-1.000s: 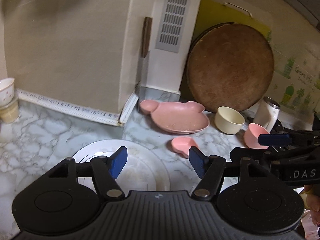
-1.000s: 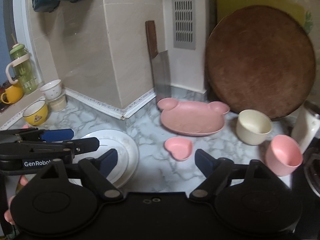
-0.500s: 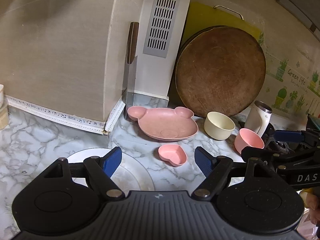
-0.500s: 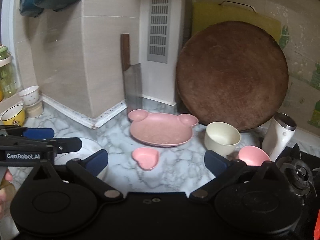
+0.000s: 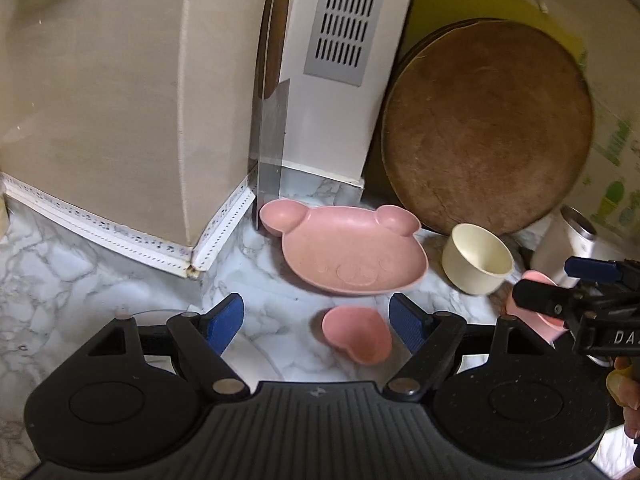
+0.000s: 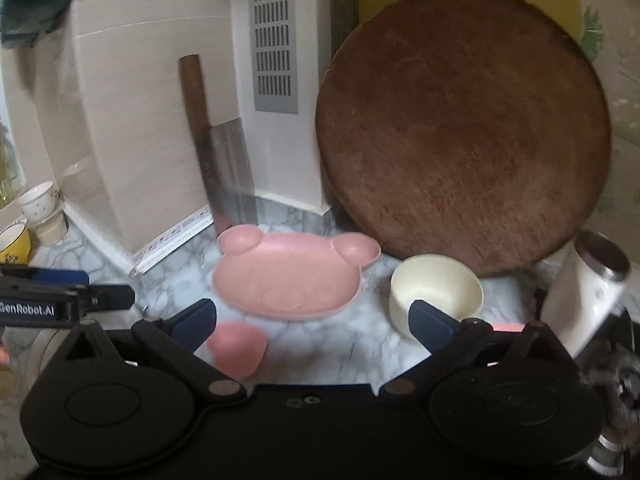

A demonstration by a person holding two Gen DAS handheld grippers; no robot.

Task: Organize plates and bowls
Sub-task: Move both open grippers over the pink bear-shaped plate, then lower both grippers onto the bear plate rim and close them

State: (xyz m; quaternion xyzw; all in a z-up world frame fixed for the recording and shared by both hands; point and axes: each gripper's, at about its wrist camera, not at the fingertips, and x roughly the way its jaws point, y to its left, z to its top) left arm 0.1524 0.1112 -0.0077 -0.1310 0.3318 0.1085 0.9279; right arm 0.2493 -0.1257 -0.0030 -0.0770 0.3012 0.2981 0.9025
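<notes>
A pink bear-shaped plate [image 5: 352,252] [image 6: 292,276] lies on the marble counter at the wall. A small pink heart dish [image 5: 358,338] [image 6: 238,348] lies in front of it. A cream bowl [image 5: 478,258] [image 6: 436,292] stands to its right, and a pink bowl [image 5: 536,312] is partly hidden behind the right gripper. A white plate [image 5: 256,356] peeks under the left gripper. My left gripper [image 5: 316,324] is open, the heart dish just inside its right finger. My right gripper [image 6: 316,320] is open and empty, in front of the bear plate and cream bowl.
A round wooden board [image 5: 488,128] [image 6: 464,128] and a cleaver [image 5: 272,136] [image 6: 228,168] lean on the wall. A white steel cup [image 6: 588,292] stands at the right by the stove. Cups [image 6: 36,216] sit at far left.
Both grippers have moved forward and right toward the pink dishes. The white plate has slid mostly out of view under the left gripper. Both stay open.
</notes>
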